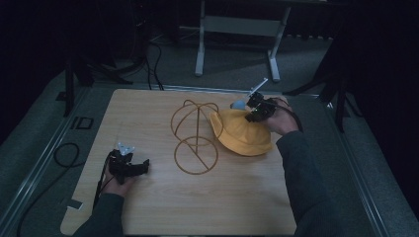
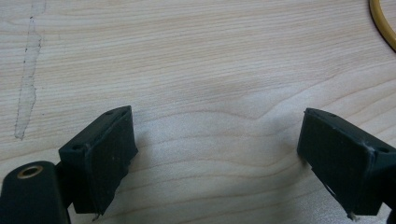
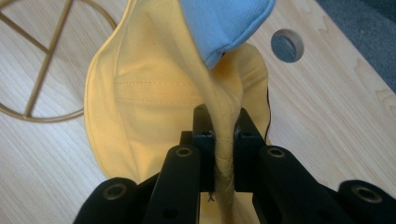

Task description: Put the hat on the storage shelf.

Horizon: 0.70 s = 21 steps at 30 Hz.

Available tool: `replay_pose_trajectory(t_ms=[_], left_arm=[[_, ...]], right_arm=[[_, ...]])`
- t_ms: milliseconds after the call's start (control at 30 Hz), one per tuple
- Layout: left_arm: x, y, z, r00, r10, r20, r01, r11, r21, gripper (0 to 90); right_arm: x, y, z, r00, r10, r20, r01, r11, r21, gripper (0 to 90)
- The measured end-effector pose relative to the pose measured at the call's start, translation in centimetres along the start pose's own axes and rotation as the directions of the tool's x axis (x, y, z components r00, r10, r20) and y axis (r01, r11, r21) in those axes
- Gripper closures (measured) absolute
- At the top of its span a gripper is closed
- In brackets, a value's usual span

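A yellow cloth hat (image 1: pixel 242 133) with a blue underside (image 3: pixel 224 23) lies right of a gold wire hat stand (image 1: pixel 195 133) on the wooden table (image 1: pixel 148 207). My right gripper (image 1: pixel 257 109) is at the hat's far edge, shut on its folded yellow brim (image 3: pixel 223 140), which runs pinched between the two jaws. My left gripper (image 1: pixel 141 167) rests near the table's front left, held by a hand. Its jaws stand wide open over bare wood (image 2: pixel 215 135), nothing between them.
A round hole (image 3: pixel 286 45) is in the tabletop near the right edge, beyond the hat. A curve of the stand's base ring (image 2: pixel 383 28) lies ahead of the left gripper. Grey floor, cables and a white frame surround the table.
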State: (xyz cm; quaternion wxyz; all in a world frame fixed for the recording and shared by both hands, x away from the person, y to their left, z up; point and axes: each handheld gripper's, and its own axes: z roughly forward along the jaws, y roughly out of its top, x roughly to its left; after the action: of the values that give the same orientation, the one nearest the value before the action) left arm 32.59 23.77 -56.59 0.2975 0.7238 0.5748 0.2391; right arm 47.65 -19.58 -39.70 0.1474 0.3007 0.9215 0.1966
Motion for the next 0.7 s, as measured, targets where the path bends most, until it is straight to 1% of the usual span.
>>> replay_pose_trajectory(t_ms=[167,333,433,567,700], left_arm=[[0.0,0.0,0.0,1.0000,0.000,0.000,0.000,1.0000,0.000,11.5],[0.0,0.0,0.0,1.0000,0.000,0.000,0.000,1.0000,0.000,11.5],[0.0,0.0,0.0,1.0000,0.000,0.000,0.000,1.0000,0.000,11.5],[0.0,0.0,0.0,1.0000,0.000,0.000,0.000,1.0000,-0.001,11.5],[0.0,0.0,0.0,1.0000,-0.002,-0.001,0.002,1.0000,-0.002,11.5]], right_arm=[[-0.4,-0.2,-0.9,0.9997,0.021,-0.010,-0.021,0.999,-0.045,83.6],[-0.9,-0.5,-2.0,0.9989,0.040,-0.027,-0.042,0.995,-0.092,83.6],[-1.2,-0.6,-2.6,0.9981,0.051,-0.036,-0.055,0.991,-0.119,83.6],[-1.5,-0.9,-3.2,0.9974,0.061,-0.040,-0.066,0.988,-0.140,83.7],[-1.9,-1.1,-3.8,0.9955,0.076,-0.057,-0.085,0.980,-0.178,83.7]])
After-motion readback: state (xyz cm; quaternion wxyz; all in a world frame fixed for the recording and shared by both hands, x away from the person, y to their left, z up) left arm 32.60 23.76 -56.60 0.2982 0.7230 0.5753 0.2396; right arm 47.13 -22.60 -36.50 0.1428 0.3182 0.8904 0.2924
